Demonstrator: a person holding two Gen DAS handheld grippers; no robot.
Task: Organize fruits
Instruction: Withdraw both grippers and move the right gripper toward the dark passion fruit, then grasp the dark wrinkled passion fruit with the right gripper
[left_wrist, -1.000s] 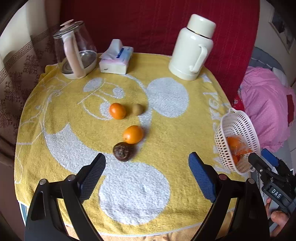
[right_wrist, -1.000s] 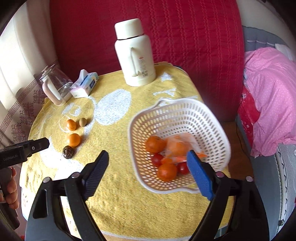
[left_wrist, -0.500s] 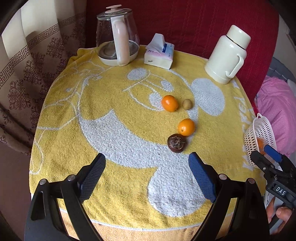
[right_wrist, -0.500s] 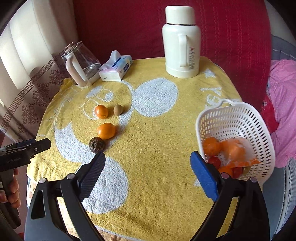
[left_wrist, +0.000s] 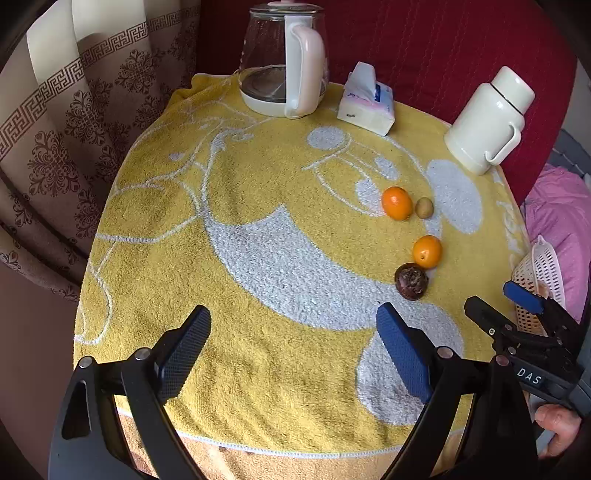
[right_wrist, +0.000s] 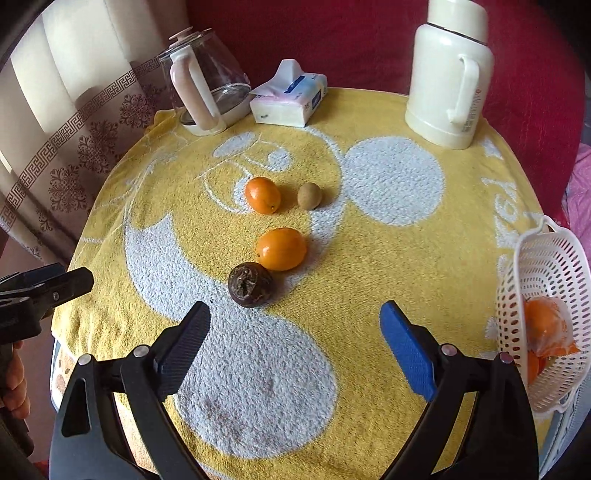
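White "DAS" tag on right gripper (left_wrist: 522, 308). Both it & left gripper (left_wrist: 293, 354) spread wide, empty, above towel (right_wrist: 369, 280). Dark fruit (right_wrist: 251, 284), 2 oranges mid-towel; basket (right_wrist: 546, 280) at right edge.

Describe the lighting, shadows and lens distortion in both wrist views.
Left wrist view: soft daylight, short shadows right of the oranges, curtain and yellow towel bowed by fisheye, dark corners. Right wrist view: sharp, thermos bulges, basket warped at the edge.
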